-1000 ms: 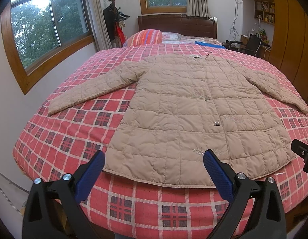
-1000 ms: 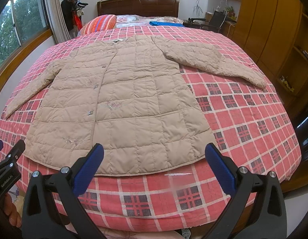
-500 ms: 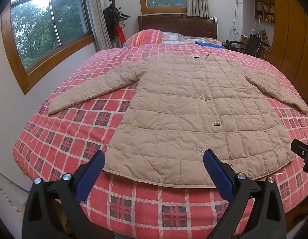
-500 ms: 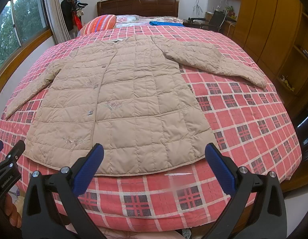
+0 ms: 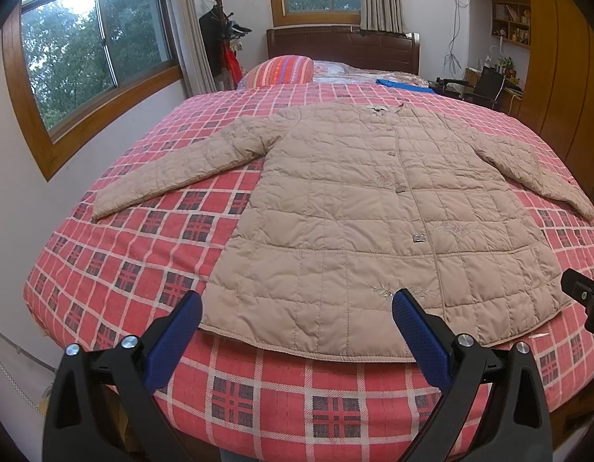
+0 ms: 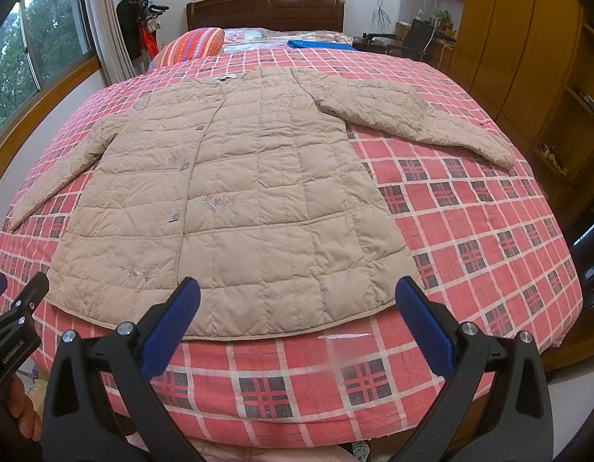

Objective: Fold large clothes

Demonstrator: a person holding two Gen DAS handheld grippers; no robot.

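I see a beige quilted coat [image 5: 358, 223] spread flat, front side up, on the bed [image 5: 143, 254], which is covered in a red checked quilt. Its long axis runs from the foot of the bed toward the headboard [image 5: 343, 48]: the collar points away from me toward the headboard, and the hem lies nearest me, just short of the foot edge. The button placket runs down the middle along that same axis. Both sleeves reach outward and angle back toward me; the one on my left [image 5: 174, 169] ends near the window-side edge of the bed, and the one on my right [image 6: 431, 123] ends toward the wardrobe side.

My left tongs [image 5: 297, 310] are spread wide with nothing between them, hanging above the foot of the bed over the left half of the hem. Their blue pads [image 5: 174, 342] are apart from the fabric. My right tongs [image 6: 297, 294] are likewise spread and empty, over the right half of the hem. In the right wrist view the left tongs show at the lower left edge, with a hand [image 6: 25, 410] under them.

A striped pillow [image 5: 279, 71] lies at the head of the bed beyond the collar, well apart from the coat, and a blue cloth [image 6: 316, 44] rests farther to the right of it.
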